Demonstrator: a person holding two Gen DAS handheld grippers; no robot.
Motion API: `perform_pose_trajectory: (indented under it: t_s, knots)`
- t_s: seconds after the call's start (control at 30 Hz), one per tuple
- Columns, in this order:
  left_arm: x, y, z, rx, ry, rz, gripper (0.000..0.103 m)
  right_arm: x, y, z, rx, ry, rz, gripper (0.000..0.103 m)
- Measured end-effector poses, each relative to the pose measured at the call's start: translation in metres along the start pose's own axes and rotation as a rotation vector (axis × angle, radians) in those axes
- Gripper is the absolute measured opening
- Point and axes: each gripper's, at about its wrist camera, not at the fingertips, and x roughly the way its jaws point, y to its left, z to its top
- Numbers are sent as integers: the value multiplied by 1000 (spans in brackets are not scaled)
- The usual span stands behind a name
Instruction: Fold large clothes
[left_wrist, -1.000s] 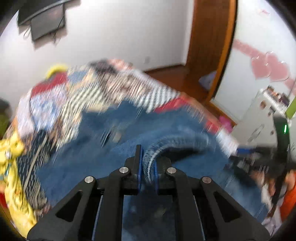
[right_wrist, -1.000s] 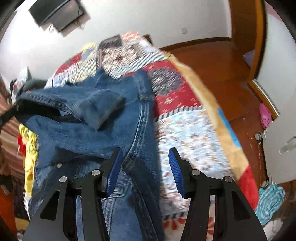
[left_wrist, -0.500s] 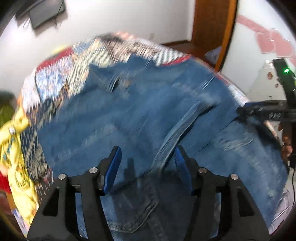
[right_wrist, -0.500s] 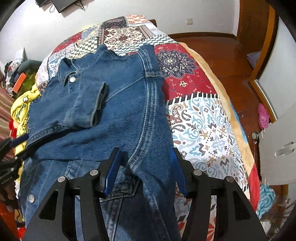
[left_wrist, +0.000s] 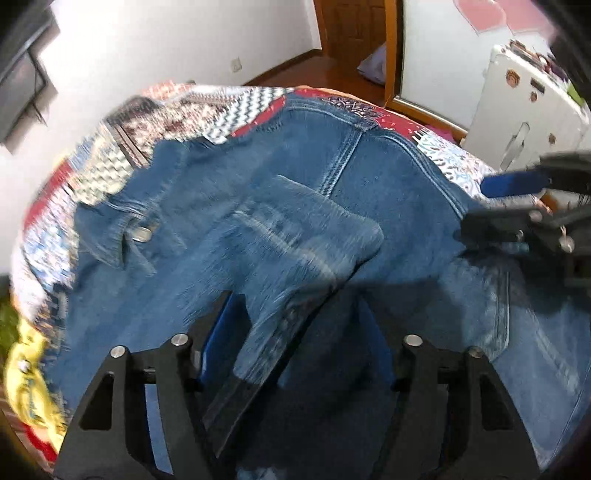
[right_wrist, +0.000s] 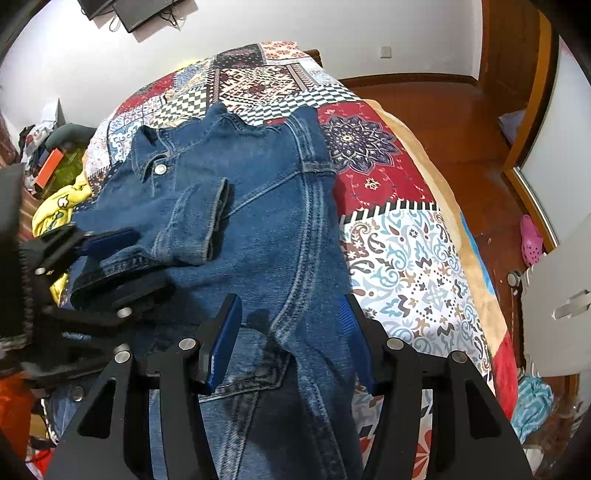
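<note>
A large blue denim jacket (right_wrist: 266, 221) lies spread on the patchwork bedspread (right_wrist: 391, 236), collar toward the far end. One sleeve (right_wrist: 195, 225) is folded across its middle, cuff up. In the left wrist view the jacket (left_wrist: 388, 192) fills the frame, with the folded sleeve (left_wrist: 295, 236) just ahead of my left gripper (left_wrist: 299, 332), which is open and empty above it. My right gripper (right_wrist: 291, 332) is open and empty over the jacket's right side seam. The left gripper also shows in the right wrist view (right_wrist: 107, 258); the right gripper also shows in the left wrist view (left_wrist: 517, 206).
Yellow clothing (right_wrist: 59, 206) is piled at the bed's left edge. A wooden floor (right_wrist: 461, 122) lies to the right, with a pink shoe (right_wrist: 532, 240) and a white cabinet (left_wrist: 524, 114). A wall-mounted screen (right_wrist: 136, 11) hangs at the far end.
My left gripper let go of the sleeve cuff, which now lies folded across the jacket, and opened. Both grippers have drawn back a little toward the jacket's near end.
</note>
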Motion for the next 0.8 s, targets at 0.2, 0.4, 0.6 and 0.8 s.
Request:
perform_pose_trajectory:
  t_s: [0.2, 0.4, 0.6, 0.8]
  knots:
    - [-14, 10, 4, -90, -48, -126, 25, 16, -13, 0, 11, 47, -5, 54]
    - [-54, 33, -6, -132, -130, -110, 10, 23, -19, 0, 23, 50, 9, 60]
    - [-91, 75, -29, -233, -201, -33, 0, 22, -16, -1, 0, 46, -14, 60]
    - [-111, 104, -60, -313, -170, -29, 0, 24, -15, 0, 1, 53, -27, 60]
